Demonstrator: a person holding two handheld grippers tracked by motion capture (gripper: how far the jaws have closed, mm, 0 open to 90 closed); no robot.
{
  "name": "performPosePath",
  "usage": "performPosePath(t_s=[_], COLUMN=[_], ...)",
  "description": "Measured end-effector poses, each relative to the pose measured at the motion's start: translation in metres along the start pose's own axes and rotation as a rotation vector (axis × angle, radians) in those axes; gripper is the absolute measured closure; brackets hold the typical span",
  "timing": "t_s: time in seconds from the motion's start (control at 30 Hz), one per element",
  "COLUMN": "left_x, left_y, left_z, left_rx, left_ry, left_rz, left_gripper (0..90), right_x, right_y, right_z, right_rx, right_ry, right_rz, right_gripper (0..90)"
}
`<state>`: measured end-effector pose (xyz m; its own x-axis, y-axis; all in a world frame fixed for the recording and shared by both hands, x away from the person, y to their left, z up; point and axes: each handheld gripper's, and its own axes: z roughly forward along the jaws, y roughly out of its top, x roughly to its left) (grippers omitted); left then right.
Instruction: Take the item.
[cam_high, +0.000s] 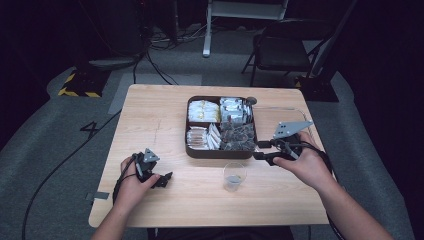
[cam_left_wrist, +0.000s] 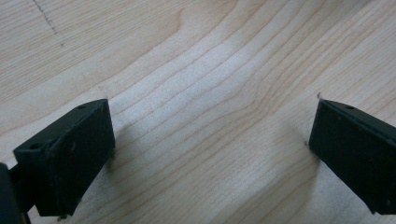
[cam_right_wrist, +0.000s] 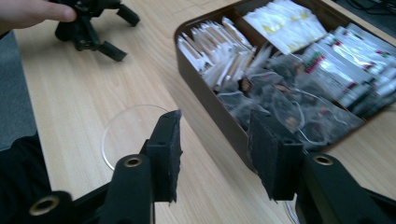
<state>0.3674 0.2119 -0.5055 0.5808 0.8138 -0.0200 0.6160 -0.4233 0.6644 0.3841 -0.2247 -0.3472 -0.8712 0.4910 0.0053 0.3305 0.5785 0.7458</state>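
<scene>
Both grippers' fingers (cam_left_wrist: 74, 154) apart, empty

Two black handheld grippers, the left gripper (cam_high: 159, 179) and the right gripper (cam_high: 261, 151), each carry a grey three-cornered plate on top and trail a black cable. Blocky matte-black fingers (cam_right_wrist: 169, 154) have screw holes; brass-coloured rivets mark their arms. The forearms are bare, sleeveless.

A taped "4" marks the grey floor (cam_high: 45, 150).

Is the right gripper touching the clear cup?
Apart. In the high view the right gripper hangs beside the tray's corner, with bare table between it and the clear cup.
</scene>
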Motion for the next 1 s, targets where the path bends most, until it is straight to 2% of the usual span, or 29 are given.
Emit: performPosePath(t_s=[0.33, 0.5, 0.53, 0.6, 0.73, 1.0], left_x=[0.005, 0.008, 0.008, 0.008, 0.009, 0.009], left_y=[-0.005, -0.007, -0.007, -0.008, -0.008, -0.009], left_z=[-0.005, -0.006, -0.006, -0.007, -0.008, -0.008], left_rx=[-0.001, -0.002, -0.002, 0.002, -0.001, 0.001], left_ry=[0.002, -0.003, -0.003, -0.001, 0.000, -0.001], left_rz=[0.004, 0.004, 0.004, 0.000, 0.009, 0.007], left_gripper=[0.5, 0.5, 0.5, 0.5, 0.5, 0.5], right_x=[-0.027, -0.040, -0.040, -0.047, -0.054, -0.060], right_y=[-0.039, -0.062, -0.062, -0.079, -0.096, -0.125], right_z=[-0.024, -0.034, -0.034, -0.038, -0.040, -0.034], right_rx=[-0.018, -0.022, -0.022, -0.013, 0.001, 0.050], right_ry=[-0.089, -0.130, -0.130, -0.152, -0.174, -0.178], right_rz=[0.110, 0.178, 0.178, 0.214, 0.238, 0.299], right_gripper=[51.9, 44.9, 44.9, 39.3, 37.2, 33.4])
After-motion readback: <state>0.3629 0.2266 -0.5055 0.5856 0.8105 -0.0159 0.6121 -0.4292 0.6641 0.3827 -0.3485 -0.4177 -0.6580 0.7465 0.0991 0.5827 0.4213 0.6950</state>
